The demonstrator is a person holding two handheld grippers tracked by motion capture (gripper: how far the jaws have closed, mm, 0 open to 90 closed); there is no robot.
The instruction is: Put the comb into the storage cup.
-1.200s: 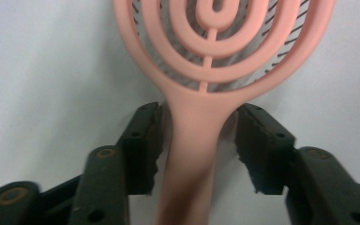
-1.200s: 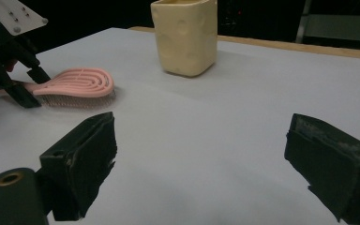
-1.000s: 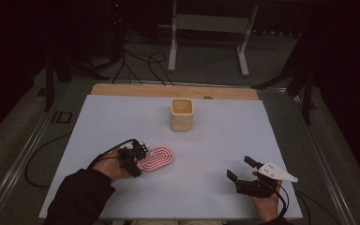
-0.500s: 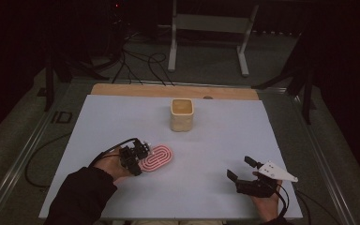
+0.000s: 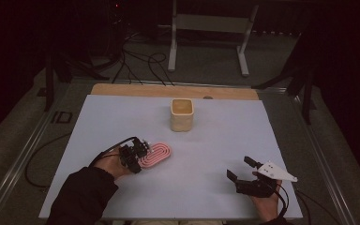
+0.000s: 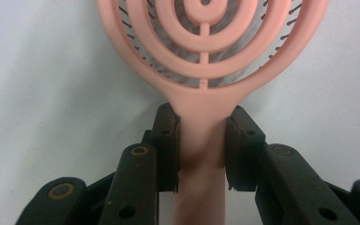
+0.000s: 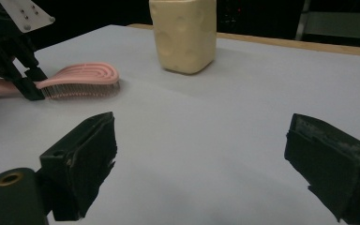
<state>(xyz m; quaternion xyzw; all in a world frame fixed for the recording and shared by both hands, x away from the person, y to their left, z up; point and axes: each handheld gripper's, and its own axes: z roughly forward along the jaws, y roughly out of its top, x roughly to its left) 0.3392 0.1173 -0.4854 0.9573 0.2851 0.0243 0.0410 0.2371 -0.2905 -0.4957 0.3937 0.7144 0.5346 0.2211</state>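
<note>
Left claw (image 6: 201, 140): clamped on the pink brush (image 6: 206, 56) handle, after closing.
Brush: flat on the tabletop (image 5: 215, 140).
Right claw (image 7: 206, 164): held open, empty.

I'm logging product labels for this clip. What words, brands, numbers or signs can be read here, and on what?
None can be read.
Pink hairbrush: bare plastic, no lettering.
Cream cup: dimpled sides, no print.
Grey plate on the right gripper: small dots, no characters.
White table sheet: plain.
</note>
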